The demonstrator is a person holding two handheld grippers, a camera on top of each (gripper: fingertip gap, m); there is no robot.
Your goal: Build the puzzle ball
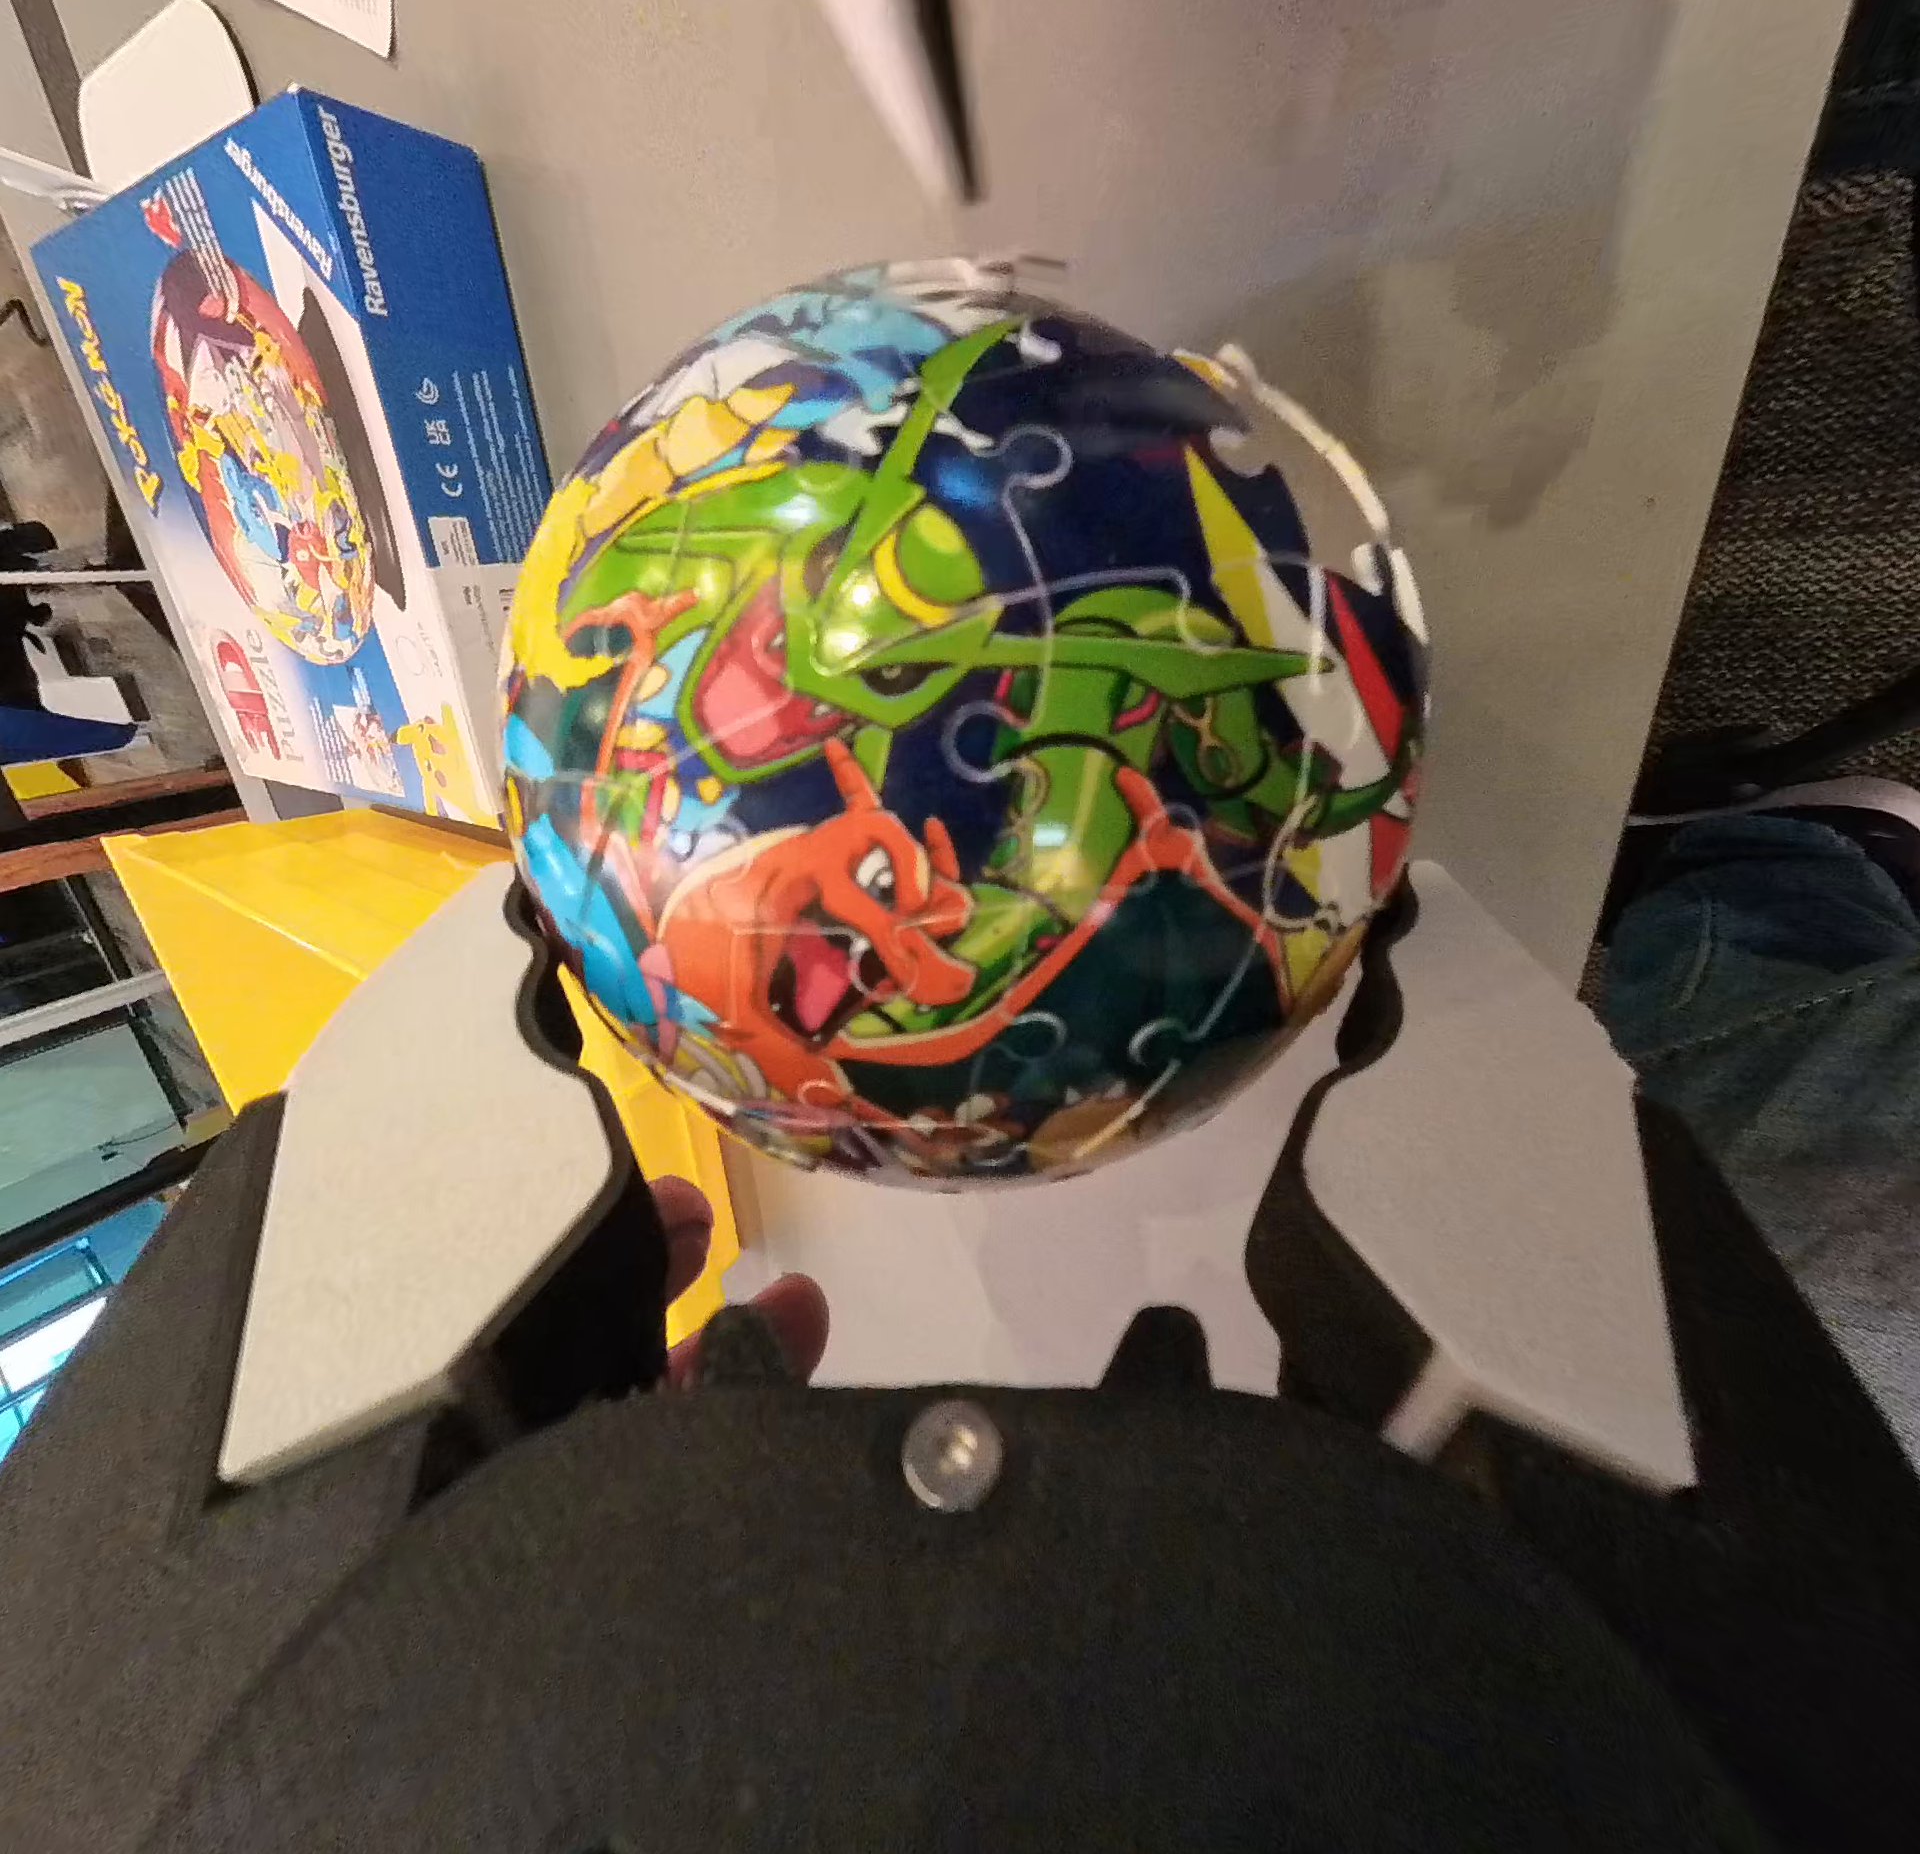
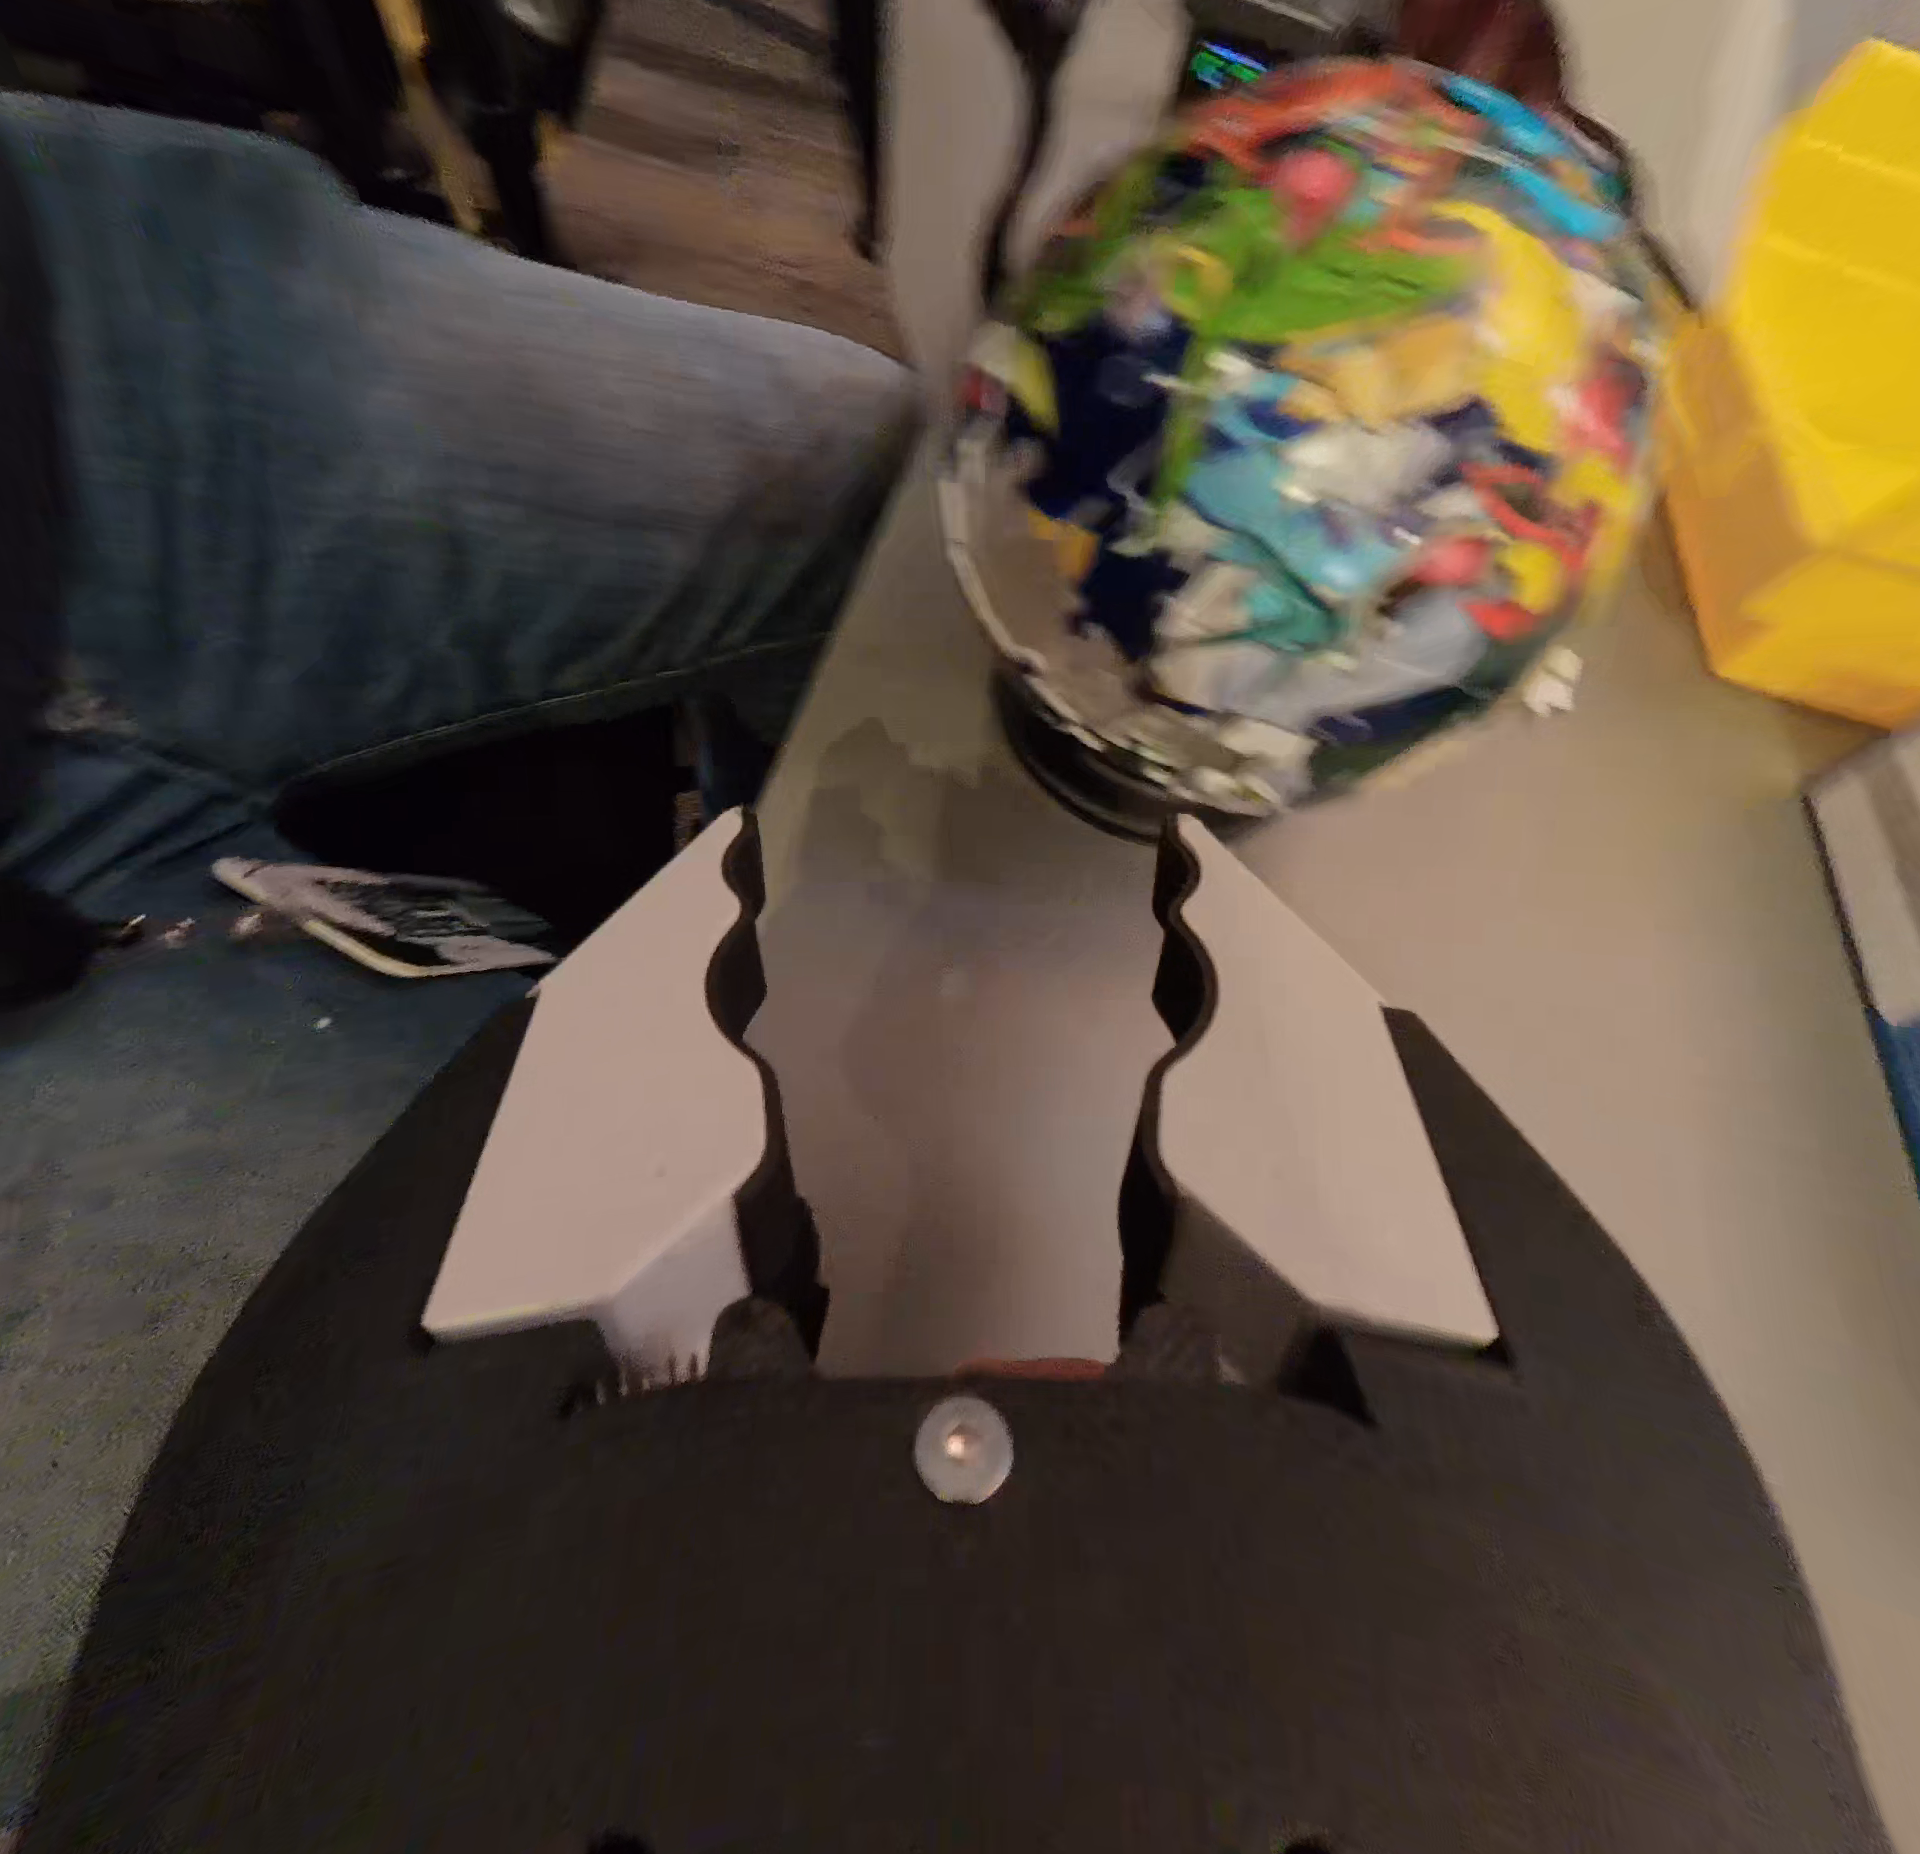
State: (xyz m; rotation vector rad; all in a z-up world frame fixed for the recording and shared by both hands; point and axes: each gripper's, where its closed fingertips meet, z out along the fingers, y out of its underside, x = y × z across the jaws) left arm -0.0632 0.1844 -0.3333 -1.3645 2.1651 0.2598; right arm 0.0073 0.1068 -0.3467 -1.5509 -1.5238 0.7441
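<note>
The puzzle ball (image 1: 966, 724) is a glossy sphere of interlocked pieces printed with green, orange and blue cartoon creatures. My left gripper (image 1: 961, 921) is shut on it, with a black pad against each side of its lower half. White jagged piece edges (image 1: 1309, 443) show at the ball's upper right rim. In the right wrist view the ball (image 2: 1299, 433) is blurred, above the table and ahead to the right. My right gripper (image 2: 956, 869) is open and empty, just short of the ball. A dark ring-like part (image 2: 1070, 765) shows under the ball.
A blue puzzle box (image 1: 312, 454) leans at the back left. A yellow bin (image 1: 260, 921) stands beside the ball and also shows in the right wrist view (image 2: 1808, 454). The grey table (image 2: 1455, 1077) runs ahead. A person's leg in jeans (image 2: 364, 454) is at the left. Across from one pair of fingers to the other is roughly 11 cm.
</note>
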